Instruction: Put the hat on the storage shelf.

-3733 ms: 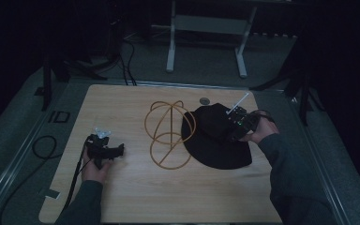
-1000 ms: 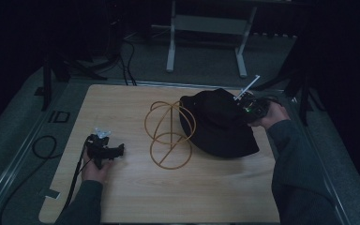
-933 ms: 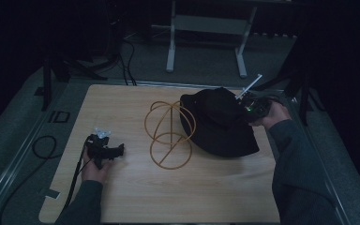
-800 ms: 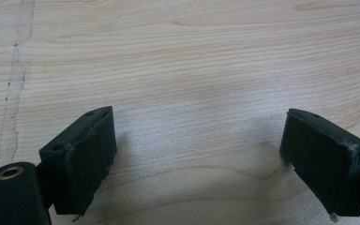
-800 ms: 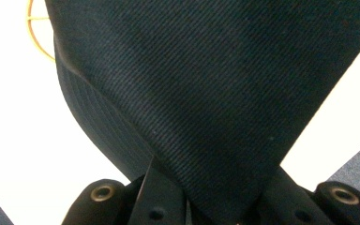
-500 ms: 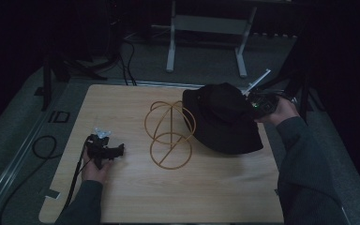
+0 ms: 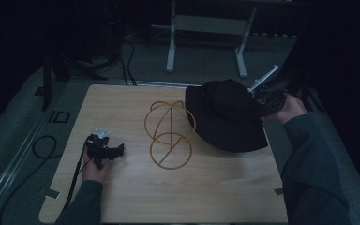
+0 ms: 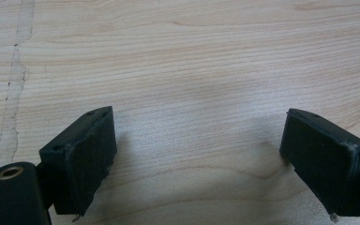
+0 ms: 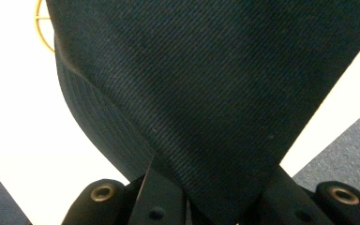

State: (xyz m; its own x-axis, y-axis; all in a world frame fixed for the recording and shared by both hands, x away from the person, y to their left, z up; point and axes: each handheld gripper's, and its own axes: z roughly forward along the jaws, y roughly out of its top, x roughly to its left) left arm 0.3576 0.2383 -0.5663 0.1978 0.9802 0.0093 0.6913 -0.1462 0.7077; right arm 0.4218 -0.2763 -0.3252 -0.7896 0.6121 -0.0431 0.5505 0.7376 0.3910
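My right gripper (image 7: 266,99) has its fingers pinched on the brim of the black hat (image 7: 227,117), which hangs from them at the far right of the desk (image 7: 122,197), crown toward the middle, low edge still about the wood. The gold wire stand (image 7: 169,133) sits just left of the hat, so the hat must travel leftward from my right fingers; that hand is far nearer it. My left gripper (image 7: 104,151) rests at the near left, fingers (image 8: 82,159) spread over bare wood, holding nothing. The hat is soft, ribbed cloth with a floppy brim; the stand is thin, stiff hoops.
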